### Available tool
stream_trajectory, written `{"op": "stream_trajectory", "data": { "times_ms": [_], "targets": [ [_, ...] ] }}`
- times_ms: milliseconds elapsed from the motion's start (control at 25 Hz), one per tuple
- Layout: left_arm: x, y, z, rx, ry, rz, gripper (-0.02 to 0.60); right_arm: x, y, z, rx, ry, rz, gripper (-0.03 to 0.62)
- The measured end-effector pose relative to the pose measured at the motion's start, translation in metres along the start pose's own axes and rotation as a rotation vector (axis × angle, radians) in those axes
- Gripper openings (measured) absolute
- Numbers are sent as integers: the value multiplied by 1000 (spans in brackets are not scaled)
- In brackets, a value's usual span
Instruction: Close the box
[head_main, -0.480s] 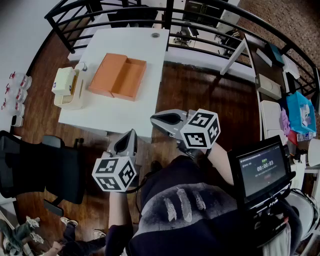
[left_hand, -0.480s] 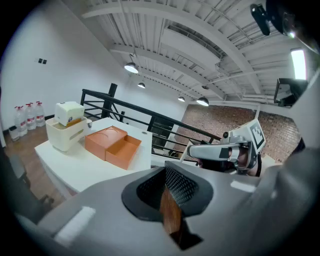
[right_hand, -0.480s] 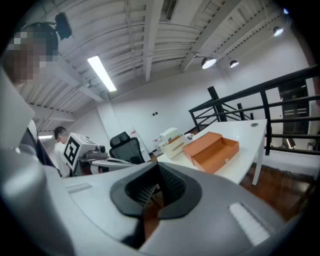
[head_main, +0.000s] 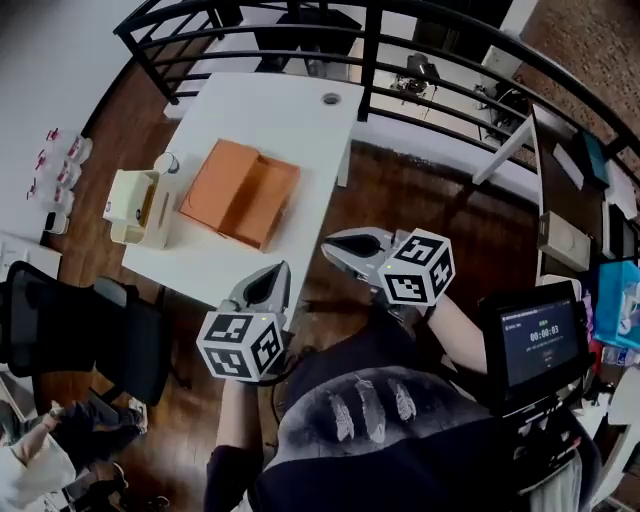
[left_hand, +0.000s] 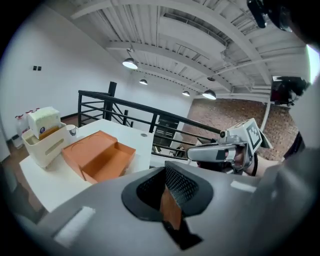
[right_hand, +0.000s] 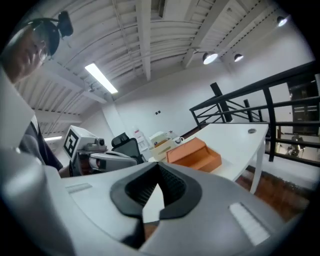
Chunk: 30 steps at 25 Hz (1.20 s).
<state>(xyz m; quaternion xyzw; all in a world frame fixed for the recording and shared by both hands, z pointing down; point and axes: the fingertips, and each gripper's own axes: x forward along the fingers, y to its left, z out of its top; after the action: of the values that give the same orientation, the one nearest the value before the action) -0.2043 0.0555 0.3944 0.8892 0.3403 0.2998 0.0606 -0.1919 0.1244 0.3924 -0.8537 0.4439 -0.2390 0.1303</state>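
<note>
**While the box lies open, both grippers hang short of the table**

Since neither tool has reached the work, closing has not begun. The left gripper (head_main: 272, 280) and the right gripper (head_main: 335, 245) are both held off the near edge of the white table (head_main: 290, 110). Each has its jaws drawn together with nothing between them, as each gripper's own view shows.

The orange box (head_main: 240, 192) lies on the near half of the table, just beside a cream container (head_main: 135, 205) on the person's left. It is spread into two halves side by side. The lid (left_hand: 87, 149) lies on the container's side, and the open tray (left_hand: 109, 162) lies on the right with its mouth facing up. The seam between the halves, and so each half's long axis, runs roughly away from the person, a little skewed to the table edge. Whether the halves are hinged there cannot be told.

It looks like stiff paperboard: probably light, rigid enough to lift by one edge, and likely to skate on the smooth tabletop. The best hold is probably the lid's outer long edge, nearest the container. From there it would swing over the tray while the other gripper steadies the tray's far wall.
</note>
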Motion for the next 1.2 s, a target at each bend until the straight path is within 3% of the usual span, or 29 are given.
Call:
{"op": "stream_trajectory", "data": {
  "times_ms": [240,440,640,840,1000,1200],
  "targets": [
    [60,-8,60,-111,-98,170,15,-18,-69,38,-89,129,212,5],
    [73,23,81,-178,-122,268,15,8,-99,69,-126,181,314,5],
    [91,72,88,-247,-157,306,15,64,-131,85,-179,255,348,5],
    [113,104,102,-275,-155,288,15,113,-153,116,-269,329,377,5],
    [118,124,100,-317,-157,337,15,160,-168,128,-332,392,435,5],
    [109,158,97,-399,-166,543,15,229,-190,142,-521,503,576,5]
  ]
}}
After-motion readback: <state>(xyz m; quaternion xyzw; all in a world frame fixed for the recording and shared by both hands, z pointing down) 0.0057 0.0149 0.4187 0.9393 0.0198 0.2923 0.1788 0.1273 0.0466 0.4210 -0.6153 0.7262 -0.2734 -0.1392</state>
